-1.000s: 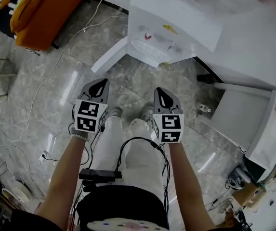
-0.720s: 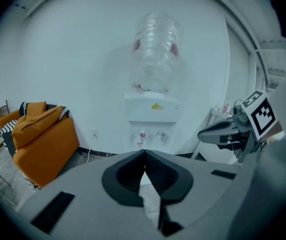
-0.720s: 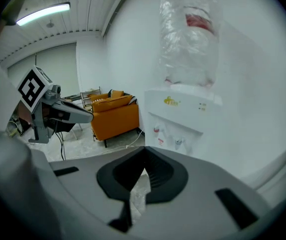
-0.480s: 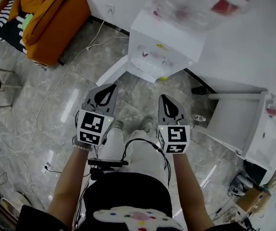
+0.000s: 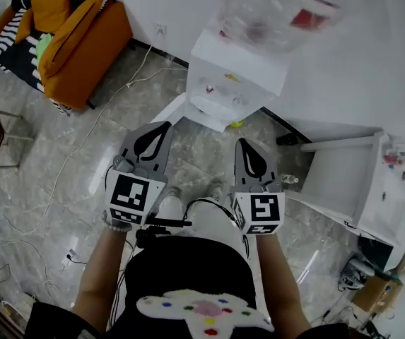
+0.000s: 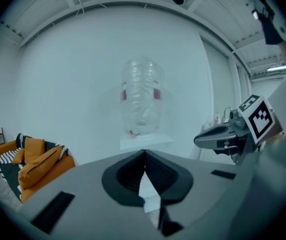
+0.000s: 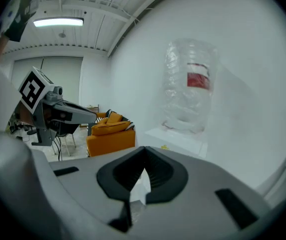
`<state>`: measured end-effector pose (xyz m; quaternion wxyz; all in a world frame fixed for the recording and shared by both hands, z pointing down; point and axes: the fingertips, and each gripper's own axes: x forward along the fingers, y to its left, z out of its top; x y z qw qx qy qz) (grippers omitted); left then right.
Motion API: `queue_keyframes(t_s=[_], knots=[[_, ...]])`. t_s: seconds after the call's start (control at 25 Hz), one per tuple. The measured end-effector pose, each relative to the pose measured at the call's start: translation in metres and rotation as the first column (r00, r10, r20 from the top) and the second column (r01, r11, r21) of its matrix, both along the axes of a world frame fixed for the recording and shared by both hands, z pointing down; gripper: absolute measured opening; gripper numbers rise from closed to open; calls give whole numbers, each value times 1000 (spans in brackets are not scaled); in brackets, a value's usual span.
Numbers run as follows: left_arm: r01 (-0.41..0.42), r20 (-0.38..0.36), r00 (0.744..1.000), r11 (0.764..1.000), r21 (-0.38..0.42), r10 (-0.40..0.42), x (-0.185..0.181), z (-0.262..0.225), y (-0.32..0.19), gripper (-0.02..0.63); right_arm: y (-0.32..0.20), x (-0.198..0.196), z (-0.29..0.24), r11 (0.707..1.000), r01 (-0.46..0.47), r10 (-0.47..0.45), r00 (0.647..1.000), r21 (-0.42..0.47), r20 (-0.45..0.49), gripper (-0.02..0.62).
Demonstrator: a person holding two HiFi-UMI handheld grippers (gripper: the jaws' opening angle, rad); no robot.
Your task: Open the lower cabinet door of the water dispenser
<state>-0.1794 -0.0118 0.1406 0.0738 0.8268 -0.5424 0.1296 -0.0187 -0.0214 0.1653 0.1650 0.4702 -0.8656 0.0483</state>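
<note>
Item 1: water dispenser (image 5: 244, 62). A white unit is stood against the white wall at the top of the head view, and a clear water bottle (image 5: 273, 9) with a red label is seated upright on it.

Item 2: lower cabinet door (image 5: 168, 110). A white panel is seen swung outward from the lower left of the dispenser, near floor level and angled away from the body.

Item 3: left hand-held gripper (image 5: 158, 128). It is held above the person's legs and pointed toward the dispenser, well apart from it. Its jaws are clenched tip to tip in the left gripper view, with nothing grasped.

Item 4: right hand-held gripper (image 5: 242, 143). It is held beside the left one at a similar level and is likewise directed at the dispenser. Its jaws are pressed together in the right gripper view and nothing is gripped.

Item 5: orange sofa (image 5: 82, 34). It is placed at upper left, with a striped cover laid over one end.

Item 6: white shelf unit (image 5: 350, 175). It is set to the right of the dispenser.

Item 7: floor (image 5: 68, 189). Glossy grey marble-patterned tiles are crossed by a white cable (image 5: 82, 111).
</note>
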Motion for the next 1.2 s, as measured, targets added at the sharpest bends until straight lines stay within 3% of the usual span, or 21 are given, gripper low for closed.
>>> queue_keyframes(t_s=[0.44, 0.8, 1.2], knots=[[-35, -8, 999, 995, 95, 35, -4, -53, 21, 12, 26, -1, -51, 996, -7, 4, 999, 86, 32, 5], [-19, -53, 998, 995, 98, 24, -11, -62, 31, 12, 33, 9, -77, 989, -20, 18, 1000, 146, 14, 5], [-39, -51, 998, 993, 114, 45, -8, -68, 36, 12, 34, 2, -91, 985, -21, 16, 999, 171, 28, 5]])
